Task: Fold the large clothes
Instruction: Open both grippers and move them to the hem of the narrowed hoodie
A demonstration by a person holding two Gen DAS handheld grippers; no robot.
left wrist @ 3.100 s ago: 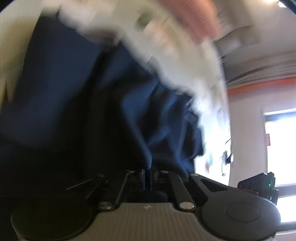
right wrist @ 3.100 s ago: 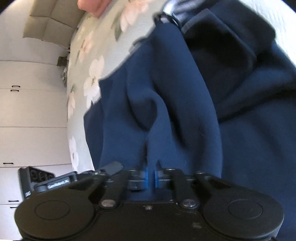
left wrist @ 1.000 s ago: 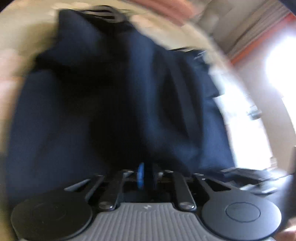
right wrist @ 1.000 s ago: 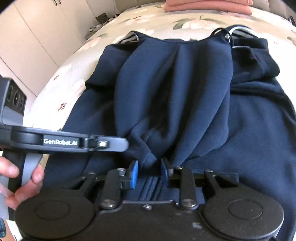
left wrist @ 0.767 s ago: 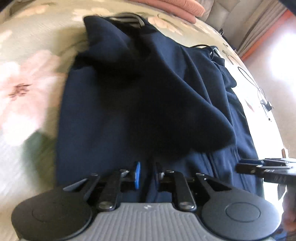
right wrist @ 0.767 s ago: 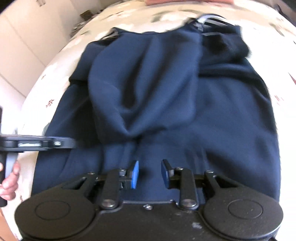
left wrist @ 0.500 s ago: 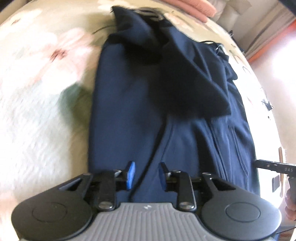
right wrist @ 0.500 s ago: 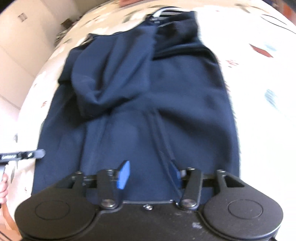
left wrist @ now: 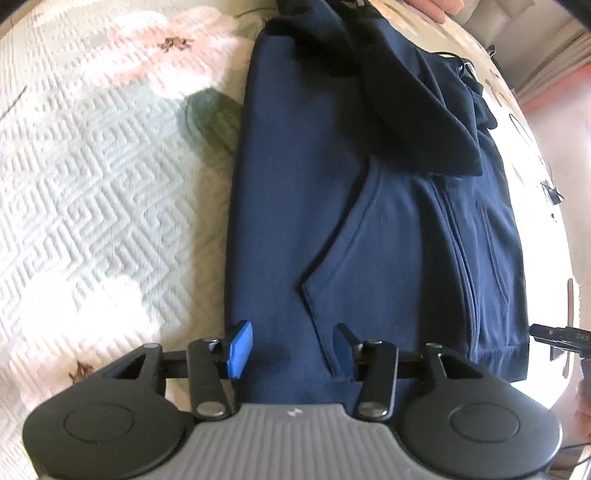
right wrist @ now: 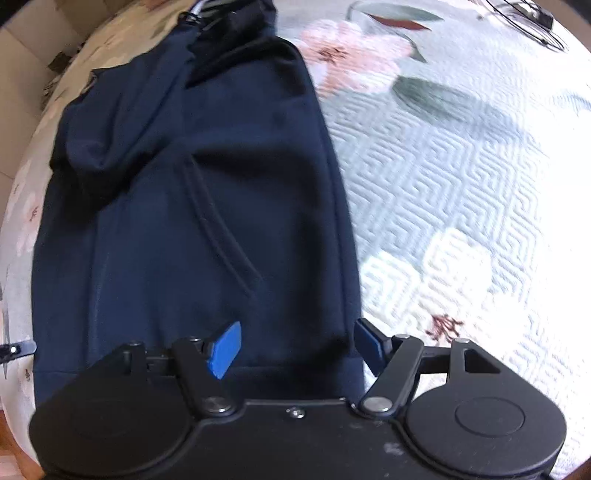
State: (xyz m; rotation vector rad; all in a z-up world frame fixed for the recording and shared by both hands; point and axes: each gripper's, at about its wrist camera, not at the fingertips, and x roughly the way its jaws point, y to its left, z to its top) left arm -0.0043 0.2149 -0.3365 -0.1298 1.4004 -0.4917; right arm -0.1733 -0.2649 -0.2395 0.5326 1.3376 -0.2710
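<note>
Left gripper [left wrist: 291, 349]: your jaws are opening, spread above the near hem at the garment's left edge, with cloth below the gap and neither pad pressing on it.

Right gripper [right wrist: 299, 349]: your jaws are opening too, spread wider, straddling the right edge at the hem, the outer pad over the bedspread; nothing is pinched.

Navy hoodie [left wrist: 369, 221]: it lies flat lengthwise on the bed, hem nearest you, the hood end far. 1 folded-in flap [left wrist: 417, 110] rests across the upper part; the pocket seam [left wrist: 332, 243] curves across the front.

Risk 1: if you close on only the top layer at the hem, the back layer will likely stay behind and the fold will come out skewed.

Risk 2: if your 2 grippers lift unevenly, the loose flap could slide off and undo the earlier fold.

Risk 3: the right outer pad could catch the bedspread along with the hem.

Surface: a quilted bedspread [right wrist: 461, 166], pale green with pink flowers.

Room: a pink pillow [left wrist: 436, 7] lies at the far end; cables [right wrist: 524, 18] lie on the bed's right side.
</note>
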